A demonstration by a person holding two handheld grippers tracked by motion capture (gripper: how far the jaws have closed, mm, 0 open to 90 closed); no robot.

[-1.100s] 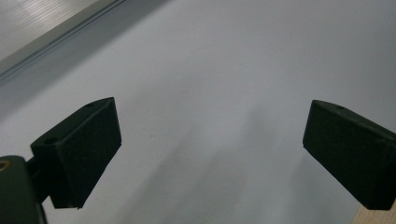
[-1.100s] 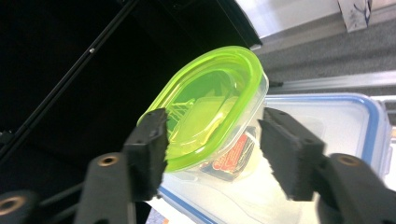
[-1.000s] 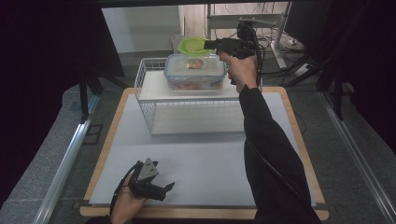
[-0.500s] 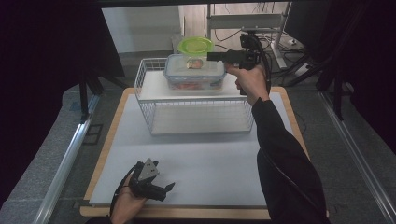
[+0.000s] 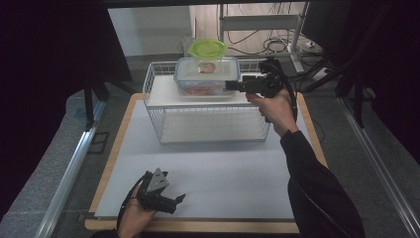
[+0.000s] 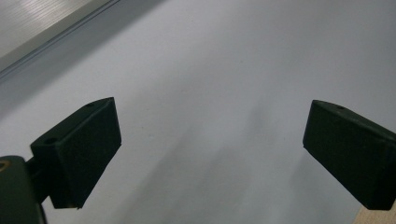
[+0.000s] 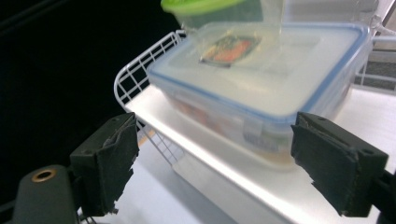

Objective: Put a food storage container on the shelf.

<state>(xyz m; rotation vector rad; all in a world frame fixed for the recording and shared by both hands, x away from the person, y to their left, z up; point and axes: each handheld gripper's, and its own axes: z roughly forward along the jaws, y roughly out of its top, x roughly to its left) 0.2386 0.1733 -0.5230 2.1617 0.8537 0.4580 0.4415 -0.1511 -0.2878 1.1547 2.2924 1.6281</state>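
Right tongs (image 5: pixel 229 85) up at the back of the desk, jaws spread wide, nothing between them, pointing at the near corner of the clear container (image 5: pixel 207 75). In the right gripper view the two black pads (image 7: pixel 108 158) frame that container's end, not touching it. Container has a blue-edged lid w/ a picture label on top, sits on the white shelf (image 5: pixel 163 93) of the wire basket (image 5: pixel 213 124). Behind it, a smaller tub w/ a green lid (image 5: pixel 207 49), touching or just beside the container's far edge; can't tell which. Right hand (image 5: pixel 275 105) grips the handle, dark sleeve running back to the bottom right.

Left tongs (image 5: pixel 181 199) low at the near left of the desk (image 5: pixel 233 178), also wide open and empty. Left gripper view: both pads over bare white surface, wood edge at the bottom right corner. Left hand (image 5: pixel 136 213) holds it close to the desk's front edge, well apart from the basket.
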